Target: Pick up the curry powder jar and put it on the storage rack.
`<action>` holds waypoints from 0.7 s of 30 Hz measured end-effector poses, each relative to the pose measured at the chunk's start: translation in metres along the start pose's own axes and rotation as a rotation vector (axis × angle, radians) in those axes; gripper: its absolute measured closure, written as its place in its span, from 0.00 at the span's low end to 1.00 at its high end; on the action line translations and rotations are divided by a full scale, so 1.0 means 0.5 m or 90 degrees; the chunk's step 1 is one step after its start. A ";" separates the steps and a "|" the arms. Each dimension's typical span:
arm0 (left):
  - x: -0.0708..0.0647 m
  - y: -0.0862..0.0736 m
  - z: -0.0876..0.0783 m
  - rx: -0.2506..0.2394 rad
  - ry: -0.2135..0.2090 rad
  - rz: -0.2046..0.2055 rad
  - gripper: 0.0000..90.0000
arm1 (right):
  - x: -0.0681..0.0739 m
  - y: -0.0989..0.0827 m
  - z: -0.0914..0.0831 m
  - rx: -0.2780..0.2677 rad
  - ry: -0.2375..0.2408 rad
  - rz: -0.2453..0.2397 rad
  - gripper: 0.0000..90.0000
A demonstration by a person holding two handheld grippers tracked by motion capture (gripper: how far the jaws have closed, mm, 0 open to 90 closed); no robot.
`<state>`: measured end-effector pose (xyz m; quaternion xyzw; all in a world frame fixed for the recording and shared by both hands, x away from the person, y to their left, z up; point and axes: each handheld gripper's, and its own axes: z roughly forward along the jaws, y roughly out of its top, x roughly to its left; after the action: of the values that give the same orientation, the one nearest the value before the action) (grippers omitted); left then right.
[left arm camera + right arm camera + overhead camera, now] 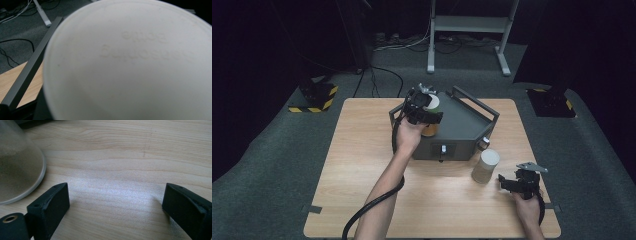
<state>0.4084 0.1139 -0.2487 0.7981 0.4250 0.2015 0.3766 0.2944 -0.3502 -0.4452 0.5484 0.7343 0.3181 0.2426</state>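
the table (362, 165) carries a grey box (462, 127) with the left gripper (424, 107) at its near-left corner, clamped on a white-lidded jar (431, 125); its lid (130, 62) faces the camera, axis along the jaws. a cup (485, 166) stands upright just left of the right gripper (512, 184), jaws apart, resting on the table.

Pale wood-grain table (362, 165), dark grey machine (462, 125), white-lidded cup (432, 106) (orange-brown below), frosted grey tumbler (485, 166), black hand-held gripper (115, 207)
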 end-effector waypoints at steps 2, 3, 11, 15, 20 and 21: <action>-0.001 0.003 0.008 0.004 0.003 -0.004 0.38 | -0.001 0.000 0.000 0.000 0.001 0.001 0.08; -0.003 0.005 0.014 0.008 0.008 -0.003 0.38 | -0.001 0.000 0.000 -0.001 0.001 0.001 0.08; -0.003 0.009 0.031 0.020 0.015 -0.009 0.38 | -0.004 -0.001 0.000 -0.002 0.005 0.003 0.07; -0.002 0.007 0.036 0.021 0.013 -0.013 0.38 | -0.002 0.000 0.000 -0.001 0.002 0.002 0.07; -0.005 0.007 0.044 0.028 0.014 -0.009 0.38 | 0.002 0.001 0.000 0.002 -0.002 -0.002 0.07; -0.004 0.004 0.044 0.026 0.014 -0.009 0.38 | 0.002 0.001 0.000 0.002 -0.002 -0.002 0.07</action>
<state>0.4225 0.1020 -0.2609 0.8001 0.4389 0.1989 0.3573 0.2946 -0.3492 -0.4450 0.5479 0.7353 0.3161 0.2433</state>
